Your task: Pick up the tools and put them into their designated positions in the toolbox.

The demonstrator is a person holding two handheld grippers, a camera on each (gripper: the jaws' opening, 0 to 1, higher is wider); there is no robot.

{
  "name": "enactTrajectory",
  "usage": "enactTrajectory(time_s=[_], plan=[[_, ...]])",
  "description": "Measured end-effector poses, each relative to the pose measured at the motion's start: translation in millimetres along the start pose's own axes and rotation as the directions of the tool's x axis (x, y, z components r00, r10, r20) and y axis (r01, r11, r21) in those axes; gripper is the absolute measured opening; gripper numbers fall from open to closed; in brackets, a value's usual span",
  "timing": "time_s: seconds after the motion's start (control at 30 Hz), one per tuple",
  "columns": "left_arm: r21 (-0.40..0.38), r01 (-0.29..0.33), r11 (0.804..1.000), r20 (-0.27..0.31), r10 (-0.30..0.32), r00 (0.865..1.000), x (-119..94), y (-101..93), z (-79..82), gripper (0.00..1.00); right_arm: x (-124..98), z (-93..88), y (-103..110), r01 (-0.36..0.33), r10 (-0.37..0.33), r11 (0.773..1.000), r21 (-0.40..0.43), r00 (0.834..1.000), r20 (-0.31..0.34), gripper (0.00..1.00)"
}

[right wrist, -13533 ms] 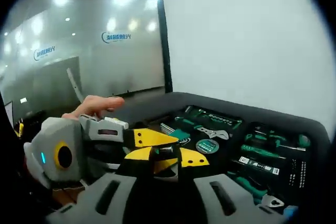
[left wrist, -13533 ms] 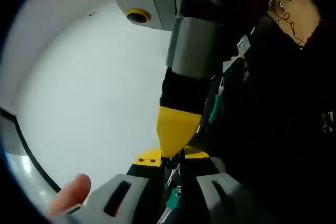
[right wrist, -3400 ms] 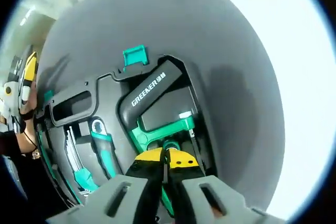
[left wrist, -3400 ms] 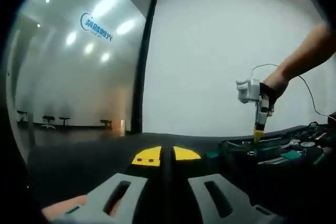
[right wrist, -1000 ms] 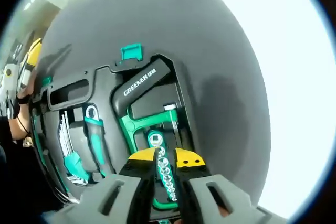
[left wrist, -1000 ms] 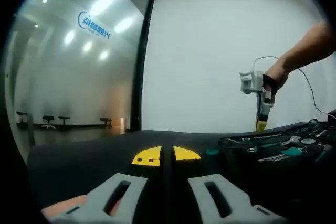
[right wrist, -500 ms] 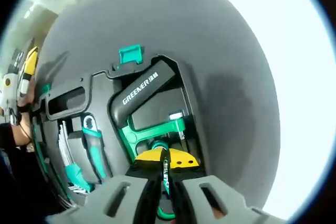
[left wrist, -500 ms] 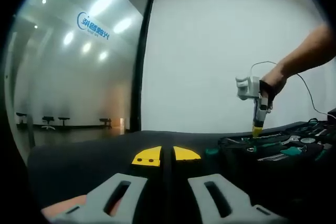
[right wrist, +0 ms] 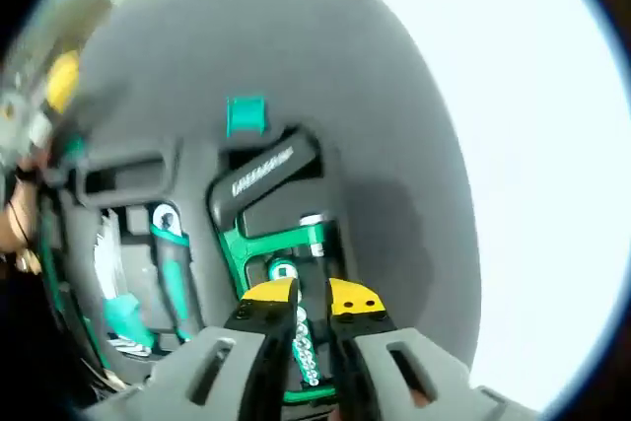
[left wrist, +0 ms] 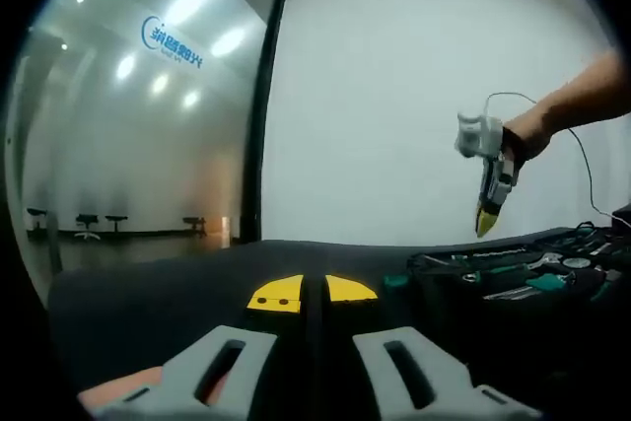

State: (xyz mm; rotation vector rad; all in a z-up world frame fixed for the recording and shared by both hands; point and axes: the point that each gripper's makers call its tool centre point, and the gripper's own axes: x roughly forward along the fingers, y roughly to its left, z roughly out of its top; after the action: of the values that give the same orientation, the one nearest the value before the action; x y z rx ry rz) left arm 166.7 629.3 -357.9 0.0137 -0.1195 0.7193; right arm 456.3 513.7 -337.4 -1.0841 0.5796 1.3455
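The dark gray table mat (right wrist: 394, 96) carries the open black toolbox (right wrist: 197, 160), its teal latch (right wrist: 245, 114) at the far edge. In its far right recess lies a tool with a thick black handle (right wrist: 264, 179) and a green metal frame (right wrist: 281, 241); it looks like a hacksaw, rigid and fairly heavy, best taken by the handle or the frame's straight bar. Below it sits a green socket rail (right wrist: 304, 347), seated in its slot between the jaws of the right gripper (right wrist: 313, 300), which stand apart and empty. Left of these is a teal-handled wrench (right wrist: 170, 253), smooth and likely slippery. In the left gripper view, the left gripper (left wrist: 313, 290) is pinched closed on nothing, near the mat.
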Motion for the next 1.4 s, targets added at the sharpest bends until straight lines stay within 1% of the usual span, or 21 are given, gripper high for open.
enactTrajectory(time_s=[0.07,0.13,0.23,0.33,0.43,0.47,0.5,0.57,0.67,0.7,0.73,0.8,0.97,1.03,1.07,1.1,1.13,1.17,1.23,1.3,1.4], plan=[[0.0,0.021,1.0,0.003,-0.021,1.0,-0.3,-4.0,0.9,0.1,-28.2,-2.9,-15.6,0.064,-0.062,0.998,-0.027,0.995,0.075,0.09],[-0.004,0.047,0.999,0.021,-0.047,0.999,0.4,-10.3,4.3,0.1,-70.3,-16.1,-40.6,0.216,-0.204,0.974,-0.069,0.968,0.145,0.09],[-0.008,0.073,0.997,0.036,-0.072,0.997,-1.9,-17.3,8.7,0.11,-143.6,-47.6,-65.8,0.383,-0.364,0.924,-0.014,0.888,0.283,0.09],[-0.01,0.099,0.995,0.05,-0.098,0.994,-2.1,-22.9,11.8,0.11,-192.3,-82.3,-74.5,0.342,-0.367,0.93,0.135,0.849,0.38,0.09],[-0.005,0.122,0.993,0.054,-0.122,0.991,-1.7,-27.7,12.5,0.11,-236.5,-130.7,-85.4,0.285,-0.409,0.905,0.316,0.786,0.463,0.11],[-0.003,0.137,0.991,0.057,-0.137,0.989,-1.7,-30.8,13.1,0.11,-241.4,-135.7,-85.6,0.282,-0.415,0.902,0.327,0.776,0.476,0.12],[-0.003,0.146,0.989,0.059,-0.145,0.988,-1.2,-32.1,13.4,0.11,-256.5,-150.4,-84.2,0.274,-0.437,0.89,0.364,0.743,0.508,0.14],[-0.003,0.16,0.987,0.057,-0.16,0.986,-1.0,-34.7,13.0,0.11,-275.8,-168.3,-76.8,0.271,-0.462,0.877,0.397,0.702,0.542,0.14],[-0.017,0.182,0.983,0.038,-0.182,0.983,1.3,-35.9,8.2,0.12,-318.9,-194.4,-61.2,0.255,-0.53,0.84,0.478,0.57,0.627,0.15],[-0.023,0.191,0.981,0.036,-0.19,0.981,1.4,-36.4,7.6,0.12,-327.0,-202.2,-51.9,0.245,-0.541,0.834,0.495,0.544,0.642,0.16],[-0.036,0.214,0.976,0.031,-0.213,0.976,-0.3,-41.1,6.9,0.12,-337.1,-212.5,-43.2,0.223,-0.565,0.818,0.531,0.491,0.664,0.19],[-0.058,0.274,0.96,0.056,-0.271,0.961,-4.3,-51.2,11.3,0.12,-342.6,-227.9,-19.9,0.232,-0.551,0.833,0.502,0.436,0.712,0.23],[-0.093,0.366,0.926,0.067,-0.36,0.93,-9.1,-61.4,12.5,0.12,-326.2,-277.0,20.1,0.235,-0.605,0.795,0.559,0.386,0.697,0.36],[-0.098,0.381,0.919,0.067,-0.376,0.924,-9.4,-63.7,12.3,0.12,-320.8,-297.8,29.5,0.156,-0.632,0.768,0.622,0.342,0.695,0.4],[-0.102,0.396,0.912,0.067,-0.391,0.918,-11.2,-66.1,12.5,0.12,-319.7,-301.7,31.7,0.133,-0.635,0.764,0.632,0.334,0.697,0.45],[-0.117,0.45,0.885,0.071,-0.445,0.893,-16.4,-75.5,13.6,0.12,-316.2,-311.7,42.1,0.114,-0.628,0.768,0.63,0.321,0.709,0.53],[-0.132,0.474,0.871,0.076,-0.468,0.881,-18.6,-79.7,14.6,0.12,-317.3,-316.1,46.0,0.129,-0.632,0.77,0.625,0.284,0.721,0.66],[-0.119,0.477,0.871,0.076,-0.471,0.879,-18.5,-80.0,15.0,0.12,-318.7,-323.4,51.1,0.127,-0.651,0.757,0.641,0.228,0.724,0.73],[-0.106,0.486,0.868,0.073,-0.48,0.874,-21.9,-84.3,15.0,0.13,-315.7,-337.3,58.2,0.095,-0.67,0.74,0.666,0.191,0.717,0.77],[-0.104,0.5,0.86,0.074,-0.495,0.866,-25.3,-88.5,15.6,0.16,-314.1,-350.7,61.0,0.117,-0.693,0.721,0.683,0.158,0.704,0.81],[-0.115,0.511,0.852,0.098,-0.502,0.859,-28.2,-90.4,20.9,0.17,-307.9,-363.2,62.5,0.065,-0.696,0.716,0.695,0.143,0.704,0.84]])
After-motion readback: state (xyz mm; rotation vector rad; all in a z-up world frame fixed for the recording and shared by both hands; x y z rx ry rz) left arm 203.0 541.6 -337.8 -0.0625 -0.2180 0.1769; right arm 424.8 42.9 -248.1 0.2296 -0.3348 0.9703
